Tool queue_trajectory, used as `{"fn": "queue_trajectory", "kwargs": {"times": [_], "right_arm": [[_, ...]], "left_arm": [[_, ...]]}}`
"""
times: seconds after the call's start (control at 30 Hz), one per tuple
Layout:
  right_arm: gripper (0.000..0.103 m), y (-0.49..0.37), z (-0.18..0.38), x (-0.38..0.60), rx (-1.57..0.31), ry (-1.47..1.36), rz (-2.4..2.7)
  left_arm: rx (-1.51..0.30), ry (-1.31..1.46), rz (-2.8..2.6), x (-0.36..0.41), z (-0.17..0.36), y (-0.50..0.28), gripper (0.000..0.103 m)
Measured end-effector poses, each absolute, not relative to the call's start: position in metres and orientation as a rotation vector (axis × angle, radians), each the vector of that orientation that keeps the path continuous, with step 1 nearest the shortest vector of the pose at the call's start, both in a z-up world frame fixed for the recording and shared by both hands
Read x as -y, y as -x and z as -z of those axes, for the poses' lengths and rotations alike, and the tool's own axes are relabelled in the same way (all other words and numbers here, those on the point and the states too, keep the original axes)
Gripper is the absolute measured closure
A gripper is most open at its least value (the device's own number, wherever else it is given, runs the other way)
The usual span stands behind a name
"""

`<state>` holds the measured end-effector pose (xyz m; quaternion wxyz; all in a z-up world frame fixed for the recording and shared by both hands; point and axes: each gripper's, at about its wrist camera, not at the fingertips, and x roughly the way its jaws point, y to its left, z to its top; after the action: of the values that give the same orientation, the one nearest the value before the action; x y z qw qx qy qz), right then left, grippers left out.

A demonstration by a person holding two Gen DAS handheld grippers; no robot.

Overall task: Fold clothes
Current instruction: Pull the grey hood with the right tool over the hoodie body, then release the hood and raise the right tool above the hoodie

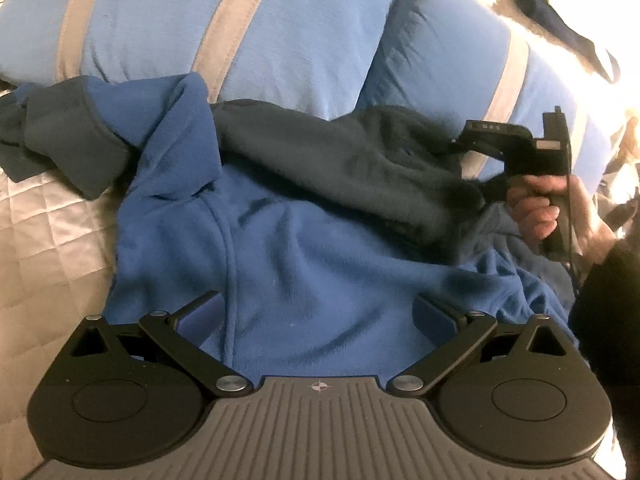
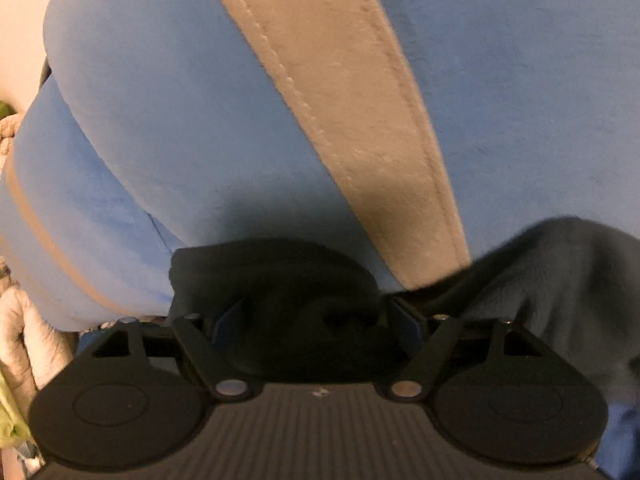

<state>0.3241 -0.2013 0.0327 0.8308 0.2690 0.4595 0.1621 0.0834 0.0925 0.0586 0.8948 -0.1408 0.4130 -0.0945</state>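
A blue fleece top (image 1: 312, 248) lies rumpled on the bed, its body towards me. One dark navy sleeve (image 1: 340, 160) stretches across it to the right. The other dark sleeve (image 1: 60, 132) is folded at the far left. My left gripper (image 1: 318, 314) hovers open just above the blue body, with nothing between its fingers. At the right, a hand (image 1: 540, 208) holds my right gripper (image 1: 486, 190), whose tips are buried in the sleeve's end. In the right wrist view, a thick bunch of the dark sleeve (image 2: 280, 276) fills the right gripper (image 2: 318, 320), which is shut on it.
Two light-blue pillows with tan stripes (image 1: 240, 32) stand right behind the garment and fill the right wrist view (image 2: 160, 120). A pale quilted bedspread (image 1: 48, 240) shows at the left. A dark cloth (image 1: 560, 16) lies at the back right.
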Motion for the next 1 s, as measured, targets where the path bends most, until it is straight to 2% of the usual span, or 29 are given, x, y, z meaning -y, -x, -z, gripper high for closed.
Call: {"fn": "queue_trajectory", "kwargs": {"times": [0.03,0.07,0.13,0.3,0.4,0.43,0.47,0.5,0.57,0.67,0.73,0.87,1.0], "right_arm": [[0.073,-0.321,-0.039,0.200,-0.931,-0.552,-0.364],[0.083,-0.316,-0.047,0.198,-0.880,-0.531,-0.384],[0.087,-0.308,-0.062,0.194,-0.778,-0.488,-0.422],[0.088,-0.257,-0.108,0.154,-0.317,-0.087,-0.426],[0.086,-0.260,-0.095,0.132,-0.267,0.132,-0.380],[0.083,-0.261,-0.091,0.130,-0.277,0.201,-0.346],[0.059,-0.263,-0.081,0.124,-0.295,0.259,-0.305],[0.055,-0.271,-0.073,0.123,-0.318,0.308,-0.261],[0.029,-0.269,-0.070,0.124,-0.325,0.313,-0.204],[0.006,-0.260,-0.073,0.130,-0.328,0.289,-0.124],[0.000,-0.243,-0.083,0.138,-0.334,0.234,-0.070],[0.000,-0.204,-0.100,0.155,-0.464,0.090,0.023],[0.000,-0.161,-0.081,0.147,-0.564,0.024,-0.025]], "left_arm": [[-0.862,0.290,0.196,-0.092,-0.057,-0.084,0.000],[-0.867,0.291,0.197,-0.092,-0.056,-0.085,0.000],[-0.871,0.291,0.200,-0.091,-0.055,-0.085,0.000],[-0.861,0.283,0.209,-0.089,-0.055,-0.084,0.000],[-0.864,0.280,0.205,-0.089,-0.055,-0.084,0.000],[-0.865,0.280,0.204,-0.089,-0.054,-0.085,0.000],[-0.866,0.279,0.203,-0.089,-0.054,-0.085,0.000],[-0.867,0.278,0.202,-0.088,-0.054,-0.085,0.000],[-0.866,0.278,0.205,-0.089,-0.055,-0.084,0.000],[-0.858,0.278,0.209,-0.088,-0.058,-0.082,0.000],[-0.852,0.278,0.214,-0.088,-0.059,-0.080,0.000],[-0.826,0.281,0.218,-0.088,-0.063,-0.076,0.000],[-0.782,0.280,0.206,-0.089,-0.069,-0.071,0.000]]}}
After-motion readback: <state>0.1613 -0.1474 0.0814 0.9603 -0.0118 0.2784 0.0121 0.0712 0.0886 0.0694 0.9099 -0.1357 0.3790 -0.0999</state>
